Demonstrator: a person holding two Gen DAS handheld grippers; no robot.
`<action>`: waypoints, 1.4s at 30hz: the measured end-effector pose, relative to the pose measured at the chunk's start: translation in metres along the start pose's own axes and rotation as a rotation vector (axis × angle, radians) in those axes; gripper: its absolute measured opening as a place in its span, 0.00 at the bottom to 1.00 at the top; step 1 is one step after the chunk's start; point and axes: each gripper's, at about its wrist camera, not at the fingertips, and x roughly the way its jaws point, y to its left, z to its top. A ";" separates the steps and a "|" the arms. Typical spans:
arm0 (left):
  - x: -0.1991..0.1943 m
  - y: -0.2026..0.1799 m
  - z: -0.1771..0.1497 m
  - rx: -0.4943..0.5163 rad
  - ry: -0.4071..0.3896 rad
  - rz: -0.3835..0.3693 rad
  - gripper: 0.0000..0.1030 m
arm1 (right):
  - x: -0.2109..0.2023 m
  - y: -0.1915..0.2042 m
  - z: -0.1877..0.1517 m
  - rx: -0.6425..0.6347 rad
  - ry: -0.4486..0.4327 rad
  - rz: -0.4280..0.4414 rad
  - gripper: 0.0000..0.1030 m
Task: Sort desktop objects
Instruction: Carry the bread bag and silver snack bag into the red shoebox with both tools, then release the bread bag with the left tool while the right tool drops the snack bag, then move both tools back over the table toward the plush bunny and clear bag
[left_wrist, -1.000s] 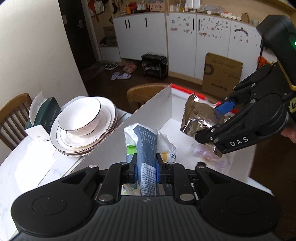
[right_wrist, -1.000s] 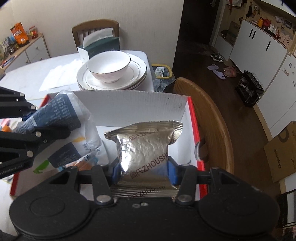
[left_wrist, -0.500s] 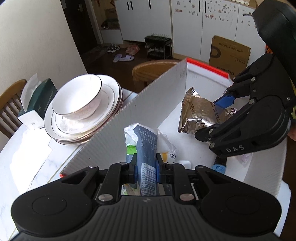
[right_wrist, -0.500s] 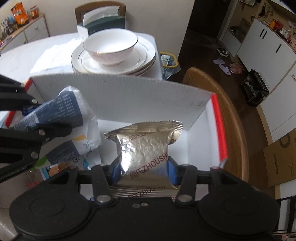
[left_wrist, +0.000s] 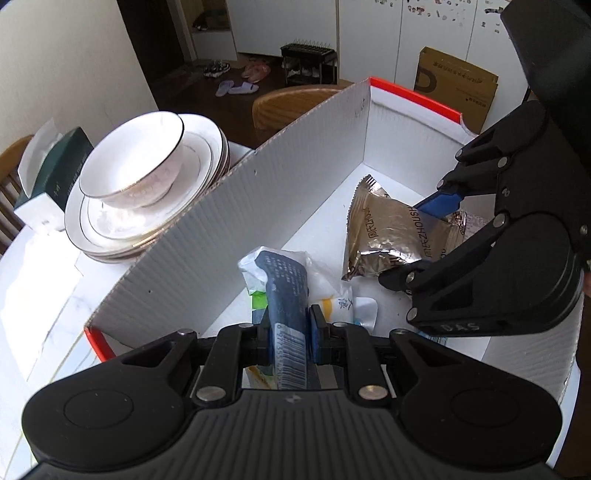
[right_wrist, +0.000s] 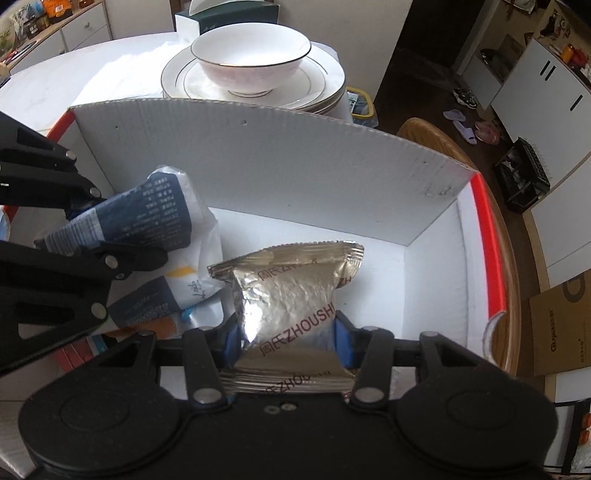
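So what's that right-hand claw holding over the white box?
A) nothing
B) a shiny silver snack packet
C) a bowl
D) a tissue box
B: the right gripper has its blue pads clamped on the silver packet, above the white box.

white table (right_wrist: 55, 85), plates (right_wrist: 325, 79), box (right_wrist: 258, 166)

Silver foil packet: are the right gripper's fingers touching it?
Touching. The right wrist view shows both blue fingers pressed against the sides of the silver foil packet, pinching it inside the white box.
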 end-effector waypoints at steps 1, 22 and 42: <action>0.000 0.000 0.000 -0.003 0.002 0.000 0.15 | 0.001 0.001 0.000 -0.005 0.000 -0.003 0.47; -0.032 0.009 -0.012 -0.062 -0.110 -0.052 0.59 | -0.042 -0.015 -0.014 0.022 -0.101 0.041 0.69; -0.130 0.003 -0.066 -0.174 -0.322 -0.009 0.59 | -0.132 0.003 -0.047 0.052 -0.293 0.144 0.79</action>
